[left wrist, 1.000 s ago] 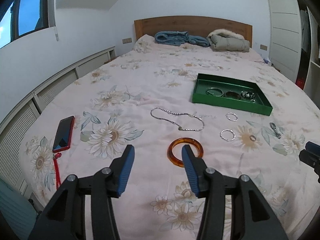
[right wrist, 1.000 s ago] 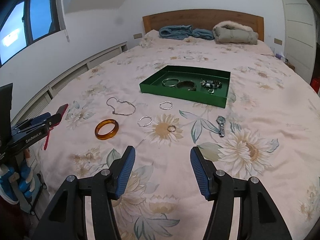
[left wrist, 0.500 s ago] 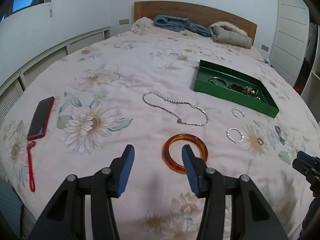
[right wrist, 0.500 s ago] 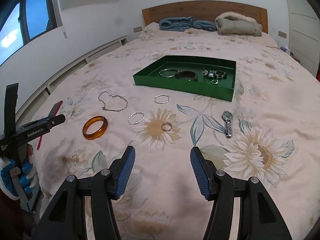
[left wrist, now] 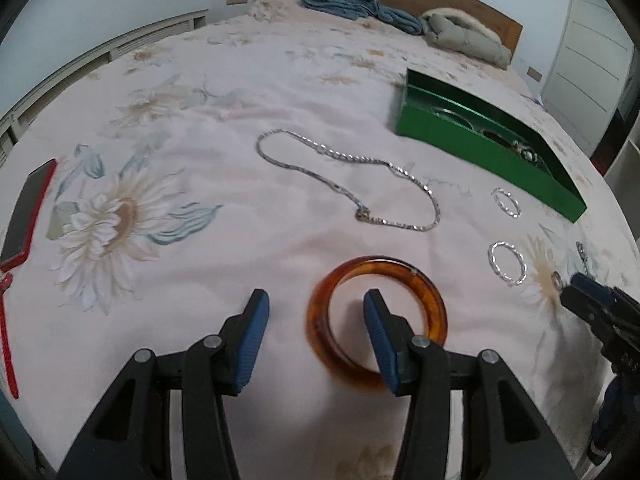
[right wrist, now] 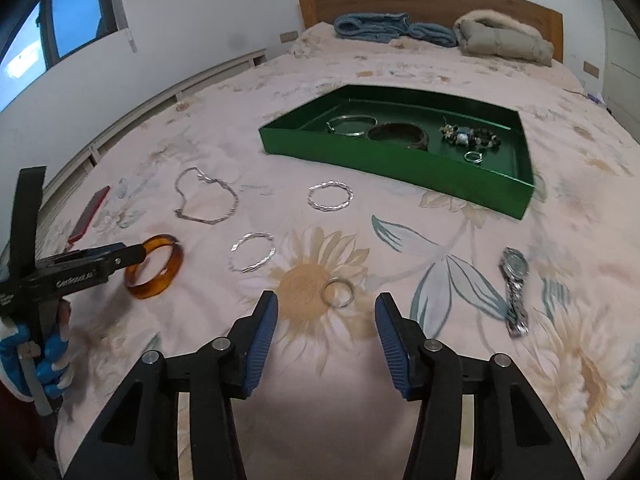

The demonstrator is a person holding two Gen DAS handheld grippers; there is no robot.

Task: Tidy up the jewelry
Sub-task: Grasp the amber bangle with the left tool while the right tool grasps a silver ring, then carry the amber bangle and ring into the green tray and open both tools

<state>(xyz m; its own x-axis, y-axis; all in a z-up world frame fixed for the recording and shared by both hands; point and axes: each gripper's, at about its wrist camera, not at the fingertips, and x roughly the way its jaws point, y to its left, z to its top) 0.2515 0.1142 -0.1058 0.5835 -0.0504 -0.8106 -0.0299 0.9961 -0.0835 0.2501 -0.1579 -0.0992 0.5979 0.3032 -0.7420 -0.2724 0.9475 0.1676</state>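
Note:
An amber bangle [left wrist: 420,280] lies on the floral bedspread. My left gripper [left wrist: 316,332] is open, its right finger inside the bangle's ring and its left finger outside the near-left rim; the bangle also shows in the right wrist view [right wrist: 168,264]. My right gripper [right wrist: 326,334] is open and empty, just short of a small silver ring [right wrist: 338,292]. A silver necklace [left wrist: 348,184], two twisted silver bangles [right wrist: 253,257] [right wrist: 330,196] and a watch [right wrist: 515,288] lie loose. A green tray [right wrist: 400,160] holds several pieces.
A red-cased phone [left wrist: 26,212] with a red cord lies at the bed's left edge. Folded blue blanket [right wrist: 392,28] and a grey jacket [right wrist: 504,38] sit by the wooden headboard. A wall and window run along the left.
My left gripper has moved forward and down until its fingers straddle the amber bangle's rim. My right gripper has moved forward towards the small ring. Both stay open.

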